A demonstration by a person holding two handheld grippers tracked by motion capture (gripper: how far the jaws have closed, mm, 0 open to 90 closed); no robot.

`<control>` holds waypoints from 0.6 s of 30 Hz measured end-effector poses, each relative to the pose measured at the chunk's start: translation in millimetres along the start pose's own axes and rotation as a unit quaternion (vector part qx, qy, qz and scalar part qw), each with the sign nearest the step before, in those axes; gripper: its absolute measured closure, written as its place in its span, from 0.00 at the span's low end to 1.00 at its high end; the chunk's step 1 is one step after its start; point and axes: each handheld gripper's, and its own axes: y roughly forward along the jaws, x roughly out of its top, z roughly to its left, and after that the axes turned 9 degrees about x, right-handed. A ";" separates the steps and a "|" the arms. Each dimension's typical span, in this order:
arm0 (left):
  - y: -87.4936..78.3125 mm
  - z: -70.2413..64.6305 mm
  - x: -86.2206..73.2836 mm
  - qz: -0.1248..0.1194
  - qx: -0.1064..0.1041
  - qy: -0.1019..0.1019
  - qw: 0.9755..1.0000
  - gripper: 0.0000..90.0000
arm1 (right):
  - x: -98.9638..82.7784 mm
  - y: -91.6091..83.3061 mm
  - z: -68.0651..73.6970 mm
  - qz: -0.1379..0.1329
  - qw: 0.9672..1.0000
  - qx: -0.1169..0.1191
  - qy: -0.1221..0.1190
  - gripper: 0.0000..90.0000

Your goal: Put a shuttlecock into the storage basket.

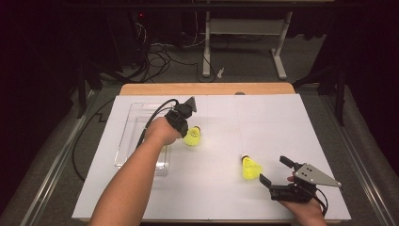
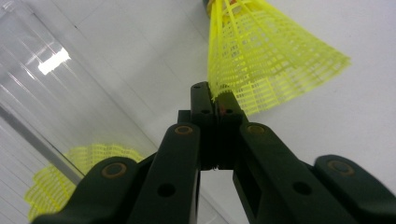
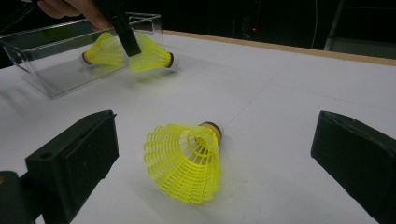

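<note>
left hand-held gripper (image 2: pixel 215 100) pinches shuttlecock (image 2: pixel 266 60) skirt rim; beside clear box (image 1: pixel 136 117)

My left gripper (image 1: pixel 188 123) sat well out over the table, forearm stretched forward, its jaws pinched tight together on a yellow skirt edge. My right gripper (image 1: pixel 275 172) rested near the front edge, jaws spread wide, pointing leftward.
</note>
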 end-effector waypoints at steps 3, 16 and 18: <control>-3.1 -0.9 -1.8 -0.004 -0.003 0.002 1.000 1.00 | 0.0 0.5 0.3 0.000 1.000 0.001 -0.001 0.02; -17.1 -1.3 -24.7 -0.017 -0.028 0.008 0.999 1.00 | 0.4 1.0 1.6 0.003 1.000 0.002 -0.006 0.02; -19.3 -1.3 -28.8 -0.020 -0.030 0.008 0.999 0.99 | 0.6 1.0 2.3 0.004 1.000 0.002 -0.008 0.02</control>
